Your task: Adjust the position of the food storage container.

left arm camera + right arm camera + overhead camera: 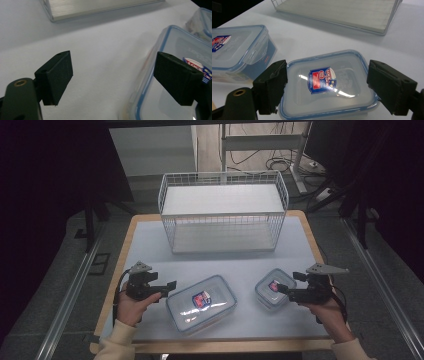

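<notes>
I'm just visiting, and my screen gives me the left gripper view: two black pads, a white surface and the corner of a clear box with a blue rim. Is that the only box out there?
Observer: No. A smaller lidded container sits to the right of your large container, apart from it.
Operator: Is anything going for the small one?
Observer: Yes. The right tool is open, and the smaller lidded container shows between its jaws.
Operator: And the ribbed slab at the top of my picture?
Observer: That is the bottom shelf of a two-level white wire rack, which stands at the far side of the table.
</notes>
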A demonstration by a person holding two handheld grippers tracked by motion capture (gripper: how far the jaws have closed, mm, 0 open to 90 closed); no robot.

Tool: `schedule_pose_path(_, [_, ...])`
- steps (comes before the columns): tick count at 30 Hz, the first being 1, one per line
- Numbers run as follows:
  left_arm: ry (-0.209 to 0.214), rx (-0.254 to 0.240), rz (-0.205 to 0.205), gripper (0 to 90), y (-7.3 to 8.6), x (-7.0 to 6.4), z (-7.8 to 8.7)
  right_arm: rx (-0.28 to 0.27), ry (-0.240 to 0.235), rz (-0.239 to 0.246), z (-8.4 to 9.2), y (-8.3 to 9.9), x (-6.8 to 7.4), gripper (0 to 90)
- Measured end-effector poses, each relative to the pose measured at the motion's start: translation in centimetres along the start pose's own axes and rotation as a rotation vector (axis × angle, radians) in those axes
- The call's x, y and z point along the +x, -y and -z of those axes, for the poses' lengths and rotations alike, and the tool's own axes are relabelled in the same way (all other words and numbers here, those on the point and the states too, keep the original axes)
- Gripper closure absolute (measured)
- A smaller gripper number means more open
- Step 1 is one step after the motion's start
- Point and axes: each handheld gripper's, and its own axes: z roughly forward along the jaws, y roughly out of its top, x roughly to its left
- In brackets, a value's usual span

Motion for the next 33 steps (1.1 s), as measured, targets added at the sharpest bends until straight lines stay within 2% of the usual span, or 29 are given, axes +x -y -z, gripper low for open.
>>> schedule_pose_path(4, [-0.005,-0.014,-0.006,18.4,-0.2,-0.4,0.6,0.007,0.000,-0.009,0.2,0.3,-0.2,16.6])
schedule_pose_path(9, [0.010,-0.036,-0.011,23.6,-0.2,-0.5,1.4,0.006,0.009,-0.005,0.4,0.2,0.4,16.6])
schedule_pose_path(14, [0.006,-0.020,-0.025,22.7,0.3,-0.2,1.6,0.009,0.009,0.006,0.1,-0.1,1.1,17.7])
schedule_pose_path(15, [0.005,-0.021,-0.019,22.6,0.5,0.1,1.8,0.005,0.007,0.020,0.1,-0.4,1.7,20.1])
schedule_pose_path(16, [0.005,-0.021,-0.019,22.4,0.5,0.1,1.8,0.005,0.007,0.020,0.1,-0.4,1.7,20.1])
schedule_pose_path(19, [0.026,-0.033,0.017,21.5,0.3,0.7,1.8,0.011,-0.016,0.029,0.0,-0.2,2.2,25.6])
schedule_pose_path(23, [0.040,-0.035,0.010,23.3,0.0,0.5,1.9,0.025,-0.027,0.026,-0.3,0.2,1.9,27.3])
schedule_pose_path(26, [0.082,-0.031,-0.010,34.4,0.1,-0.1,2.1,0.020,-0.032,0.003,-0.2,0.5,1.5,27.6])
schedule_pose_path(28, [0.098,-0.028,-0.023,48.4,0.1,-0.4,2.2,0.020,-0.034,-0.002,-0.1,0.5,1.4,27.6])
schedule_pose_path(29, [0.125,-0.024,-0.057,57.6,0.2,-1.0,2.4,0.019,-0.032,-0.012,0.0,0.6,1.3,27.6])
schedule_pose_path(30, [0.125,-0.024,-0.057,64.4,0.2,-1.0,2.4,0.019,-0.032,-0.012,0.0,0.6,1.3,27.6])
schedule_pose_path(31, [0.168,-0.015,-0.080,74.3,0.2,-1.6,2.6,0.014,-0.032,-0.017,0.1,0.6,1.1,27.6])
schedule_pose_path(32, [0.168,-0.015,-0.080,79.8,0.2,-1.6,2.6,0.014,-0.032,-0.017,0.1,0.6,1.1,27.6])
schedule_pose_path(33, [0.234,-0.014,-0.092,85.7,0.3,-2.4,2.9,0.010,-0.036,-0.020,0.1,0.6,1.1,27.5])
